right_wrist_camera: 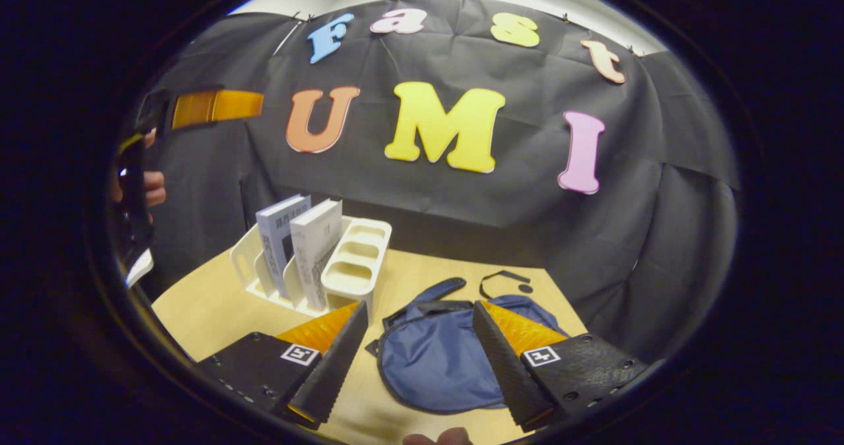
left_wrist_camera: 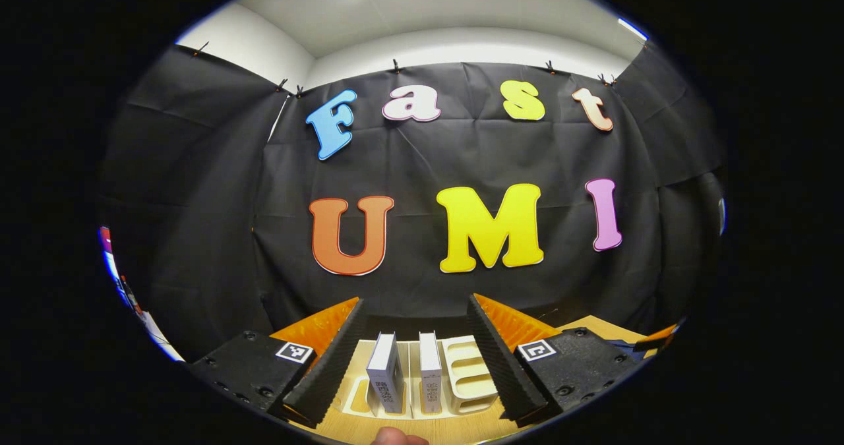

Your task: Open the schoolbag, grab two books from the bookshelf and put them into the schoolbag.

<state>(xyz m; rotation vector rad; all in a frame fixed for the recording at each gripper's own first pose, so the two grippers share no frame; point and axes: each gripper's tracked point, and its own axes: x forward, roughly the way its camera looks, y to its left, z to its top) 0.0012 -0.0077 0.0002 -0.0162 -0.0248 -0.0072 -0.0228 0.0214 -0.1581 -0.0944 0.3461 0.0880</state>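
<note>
Left of the schoolbag [right_wrist_camera: 438, 359], two books [right_wrist_camera: 300, 250] stand upright in the bookshelf [right_wrist_camera: 356, 260] on the desk [right_wrist_camera: 198, 313]. The left gripper [left_wrist_camera: 415, 366] hangs above them, fingers spread wide, pointing level at the wall. The right gripper [right_wrist_camera: 415, 359] hovers over the flat, seemingly closed bag, fingers released. Best to find the zipper first, approaching low and square.

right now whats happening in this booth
A person holds two grippers over a wooden table. The left gripper, open, faces two upright books in a white bookshelf. The right gripper, open, hovers over the blue schoolbag lying flat. Nothing is gripped yet.
</note>
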